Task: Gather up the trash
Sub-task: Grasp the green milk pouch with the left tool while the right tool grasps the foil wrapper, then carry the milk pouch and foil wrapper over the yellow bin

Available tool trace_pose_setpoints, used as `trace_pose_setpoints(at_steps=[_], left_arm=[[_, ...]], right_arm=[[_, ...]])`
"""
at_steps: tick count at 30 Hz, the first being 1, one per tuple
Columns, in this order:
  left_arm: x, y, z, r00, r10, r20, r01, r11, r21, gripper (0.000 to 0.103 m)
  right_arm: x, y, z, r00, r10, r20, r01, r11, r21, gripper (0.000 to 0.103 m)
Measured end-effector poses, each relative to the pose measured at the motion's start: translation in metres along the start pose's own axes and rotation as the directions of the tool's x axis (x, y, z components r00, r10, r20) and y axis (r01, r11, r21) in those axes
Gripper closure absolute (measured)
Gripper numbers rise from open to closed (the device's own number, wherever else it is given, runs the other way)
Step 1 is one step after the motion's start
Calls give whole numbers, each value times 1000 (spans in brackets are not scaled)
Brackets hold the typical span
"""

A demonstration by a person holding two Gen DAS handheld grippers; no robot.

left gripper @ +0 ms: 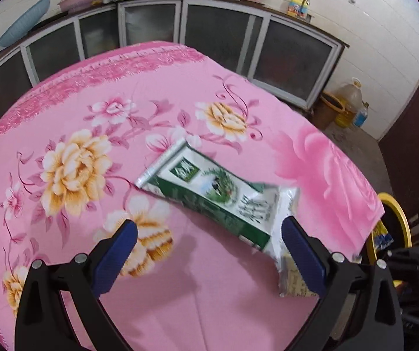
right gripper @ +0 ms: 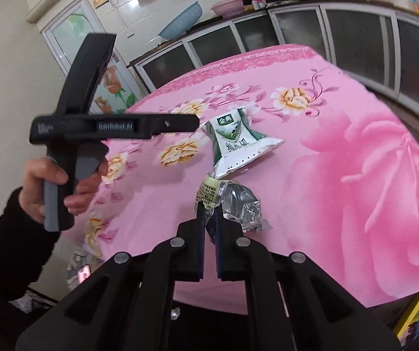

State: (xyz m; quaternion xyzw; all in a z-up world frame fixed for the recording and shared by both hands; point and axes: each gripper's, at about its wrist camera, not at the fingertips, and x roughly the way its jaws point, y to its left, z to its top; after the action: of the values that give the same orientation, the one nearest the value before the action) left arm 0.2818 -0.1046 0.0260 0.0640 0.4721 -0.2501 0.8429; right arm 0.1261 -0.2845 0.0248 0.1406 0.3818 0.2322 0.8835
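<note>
Pinching a crumpled foil wrapper [right gripper: 232, 204], the right gripper [right gripper: 208, 219] has its jaws nearly together on the wrapper's edge, so this piece of trash looks secured and, in the right wrist view, hangs at the near side of the table [right gripper: 355, 134], which wears a pink flowered cloth. The step in hand, as I read it, is the carry: one piece is gripped, and it wants taking to a bin (the yellow-rimmed bin [left gripper: 398, 216] past the table's right edge in the left wrist view seems the likely one, though I cannot be sure).

Beyond the wrapper lies a green-and-white milk pouch [right gripper: 232, 143], flat on the cloth near the middle of the table. The left gripper [left gripper: 209, 239] is spread wide and empty, its blue pads [left gripper: 121, 251] standing either side of the pouch's near end without pressing on it. A hand [right gripper: 60, 187] in a dark sleeve holds that gripper from the left.

The next move for the left calls for lowering over the pouch and closing on an edge, since it lies flat and offers little height to catch.
</note>
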Motion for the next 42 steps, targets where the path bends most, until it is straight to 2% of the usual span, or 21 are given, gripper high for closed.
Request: trace_pose_setpoints(at_steps=[10, 16, 20, 22, 24, 26, 29, 31, 34, 42], left_arm=[[36, -19, 5, 991, 68, -118, -66, 998, 18, 8], [73, -15, 16, 972, 28, -231, -49, 995, -88, 8], [98, -17, 30, 957, 46, -288, -83, 990, -116, 8], [105, -16, 36, 959, 46, -280, -84, 989, -126, 9], [108, -15, 40, 963, 27, -268, -68, 987, -145, 24], [107, -17, 43, 966, -4, -258, -38, 987, -158, 47], [102, -22, 45, 970, -39, -238, 0, 987, -163, 61], [93, -25, 45, 977, -37, -210, 5, 989, -149, 68], [78, -25, 45, 982, -56, -179, 29, 988, -149, 71], [16, -47, 29, 1000, -3, -25, 1, 998, -67, 71]], right_arm=[[-32, -2, -11, 998, 15, 53, -15, 1000, 12, 98], [-48, -5, -7, 996, 25, 90, -26, 1000, 14, 98], [-54, -9, -6, 994, 21, 109, -23, 1000, 19, 98], [-56, -13, -6, 994, 21, 111, -24, 999, 26, 98], [-59, -17, -7, 993, 18, 114, -22, 999, 35, 98], [-62, -21, -8, 993, 5, 117, -10, 999, 44, 98], [-65, -27, -8, 993, -8, 120, 1, 998, 58, 98], [-68, -30, -8, 992, -11, 126, 3, 998, 67, 98], [-74, -32, -7, 990, -23, 142, 13, 997, 73, 98], [-93, -36, -14, 983, -78, 168, 61, 993, 103, 98]])
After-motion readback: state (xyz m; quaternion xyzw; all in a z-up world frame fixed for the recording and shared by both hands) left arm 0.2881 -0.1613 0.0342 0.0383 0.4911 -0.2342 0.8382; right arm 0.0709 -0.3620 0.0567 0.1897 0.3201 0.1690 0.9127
